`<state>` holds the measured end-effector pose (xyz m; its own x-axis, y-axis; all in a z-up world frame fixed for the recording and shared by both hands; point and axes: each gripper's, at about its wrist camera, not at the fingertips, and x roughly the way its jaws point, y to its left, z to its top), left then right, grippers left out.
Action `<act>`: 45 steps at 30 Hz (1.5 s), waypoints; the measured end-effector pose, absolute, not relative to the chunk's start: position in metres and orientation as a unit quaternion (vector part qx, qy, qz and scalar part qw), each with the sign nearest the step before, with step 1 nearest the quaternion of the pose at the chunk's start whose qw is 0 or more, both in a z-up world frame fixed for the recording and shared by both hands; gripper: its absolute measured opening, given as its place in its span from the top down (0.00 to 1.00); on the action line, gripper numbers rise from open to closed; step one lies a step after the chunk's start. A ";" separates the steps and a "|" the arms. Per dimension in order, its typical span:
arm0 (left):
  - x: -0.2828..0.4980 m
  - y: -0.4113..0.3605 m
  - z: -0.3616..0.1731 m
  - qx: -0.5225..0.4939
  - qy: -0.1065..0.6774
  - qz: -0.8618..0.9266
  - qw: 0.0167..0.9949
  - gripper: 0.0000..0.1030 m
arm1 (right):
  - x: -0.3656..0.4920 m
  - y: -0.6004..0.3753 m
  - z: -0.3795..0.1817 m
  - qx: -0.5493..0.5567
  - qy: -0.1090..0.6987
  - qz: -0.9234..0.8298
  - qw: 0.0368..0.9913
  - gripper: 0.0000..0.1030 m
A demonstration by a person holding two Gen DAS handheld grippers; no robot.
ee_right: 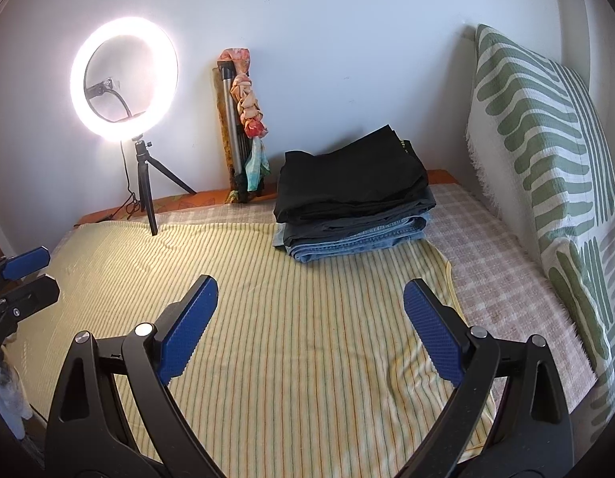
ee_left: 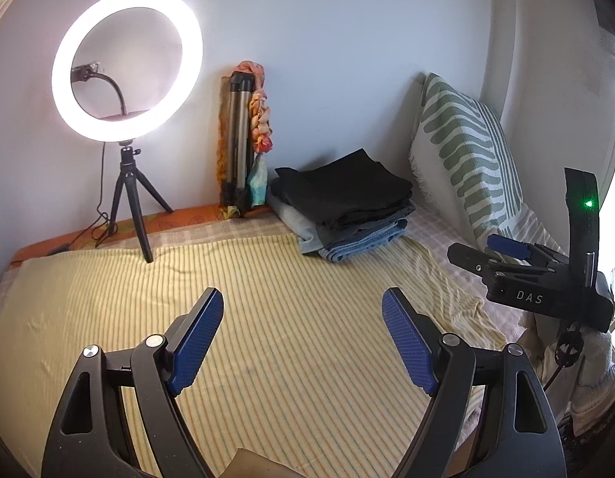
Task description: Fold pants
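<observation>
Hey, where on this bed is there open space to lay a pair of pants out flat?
The striped yellow sheet is bare from the ring light tripod across to the checked cover, in front of both open grippers. Crowded: the far edge, with the folded pants stack and the leaning pillow.

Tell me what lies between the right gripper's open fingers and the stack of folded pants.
Only the yellow striped cloth lies between the right gripper and the folded pants stack; the right wrist view shows nothing else on it.

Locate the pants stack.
Both views: pants stack sits at the bed's far side by the wall, between the folded tripod and the pillow.
</observation>
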<state>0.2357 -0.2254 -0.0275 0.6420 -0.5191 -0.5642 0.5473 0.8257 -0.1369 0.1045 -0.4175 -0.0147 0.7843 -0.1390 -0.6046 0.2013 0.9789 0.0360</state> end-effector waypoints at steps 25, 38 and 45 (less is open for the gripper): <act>0.231 -0.208 -0.017 0.031 0.259 -0.250 0.932 0.02 | 0.112 -0.410 -0.012 0.053 0.299 -0.095 0.948 0.06; 0.227 -0.210 -0.018 0.052 0.252 -0.246 0.934 0.02 | 0.113 -0.405 -0.011 0.049 0.300 -0.089 0.949 0.06; 0.226 -0.211 -0.016 0.054 0.247 -0.245 0.936 0.01 | 0.113 -0.404 -0.012 0.051 0.299 -0.087 0.949 0.06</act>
